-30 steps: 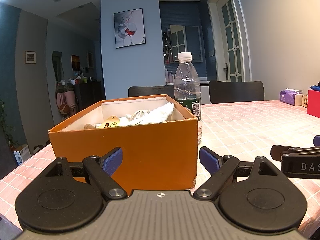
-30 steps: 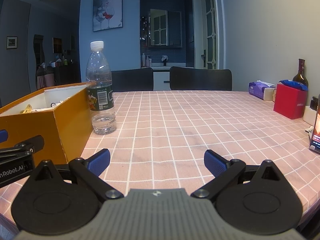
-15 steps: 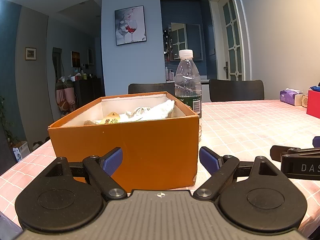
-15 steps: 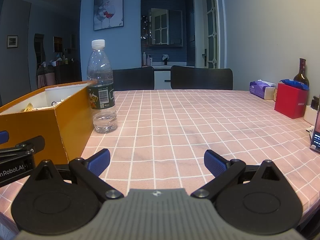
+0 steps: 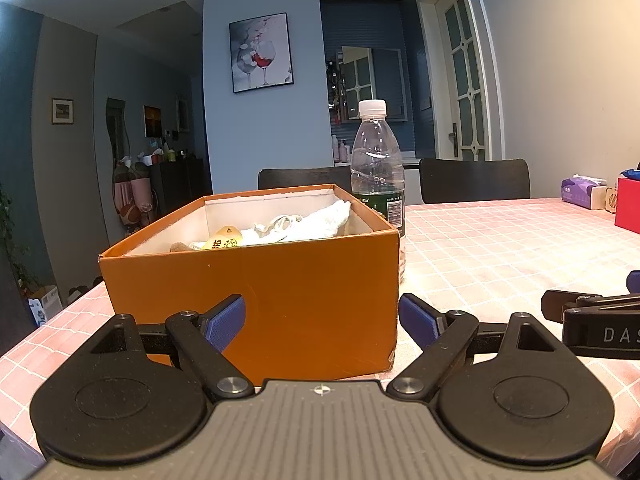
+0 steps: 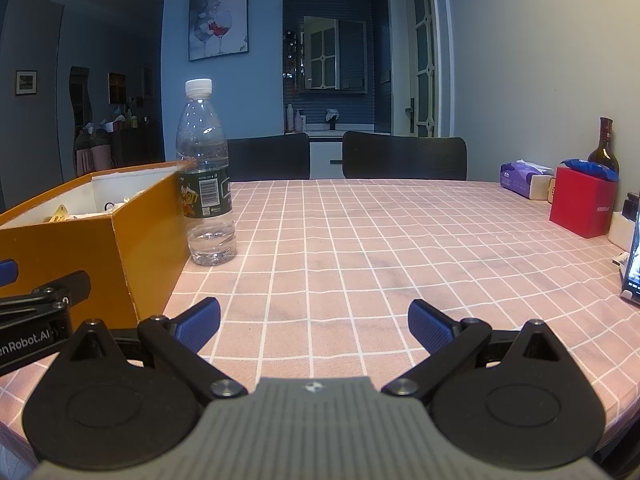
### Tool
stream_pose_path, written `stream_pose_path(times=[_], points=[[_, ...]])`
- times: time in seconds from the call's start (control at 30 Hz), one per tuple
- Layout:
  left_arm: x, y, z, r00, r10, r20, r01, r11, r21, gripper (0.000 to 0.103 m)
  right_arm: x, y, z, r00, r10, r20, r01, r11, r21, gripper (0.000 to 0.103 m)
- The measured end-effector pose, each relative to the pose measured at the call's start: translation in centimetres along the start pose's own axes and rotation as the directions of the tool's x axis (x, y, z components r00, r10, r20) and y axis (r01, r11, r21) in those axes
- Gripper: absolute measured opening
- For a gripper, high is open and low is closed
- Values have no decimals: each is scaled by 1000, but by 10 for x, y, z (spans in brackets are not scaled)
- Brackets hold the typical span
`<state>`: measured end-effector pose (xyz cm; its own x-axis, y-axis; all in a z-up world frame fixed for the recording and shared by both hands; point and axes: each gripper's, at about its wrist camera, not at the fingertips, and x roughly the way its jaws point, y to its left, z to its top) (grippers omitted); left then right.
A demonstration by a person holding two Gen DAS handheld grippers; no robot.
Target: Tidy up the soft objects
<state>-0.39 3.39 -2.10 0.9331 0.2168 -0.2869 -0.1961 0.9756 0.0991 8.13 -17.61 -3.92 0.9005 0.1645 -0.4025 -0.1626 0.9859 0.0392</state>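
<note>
You have an open orange box (image 5: 256, 292) at frame centre, white-lined. Inside lie crumpled white cloth (image 5: 320, 220) and a yellow printed item (image 5: 223, 238), below the rim.

Left tool (image 5: 322, 322) apparently higher (slightly)

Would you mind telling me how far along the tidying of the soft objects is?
White cloth items already lie inside the open orange cardboard box. Nothing is in hand: the left gripper and right gripper are both open and empty. No loose soft objects show on the pink checked tablecloth.
</note>
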Motion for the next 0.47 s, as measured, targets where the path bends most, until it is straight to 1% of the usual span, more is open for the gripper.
stream_pose_path(times=[0.47], points=[[-2,1,-1,1000,-8,-3,8,1000,3,101,2,0,-2,1000,0,-12,0,1000,-2,98]])
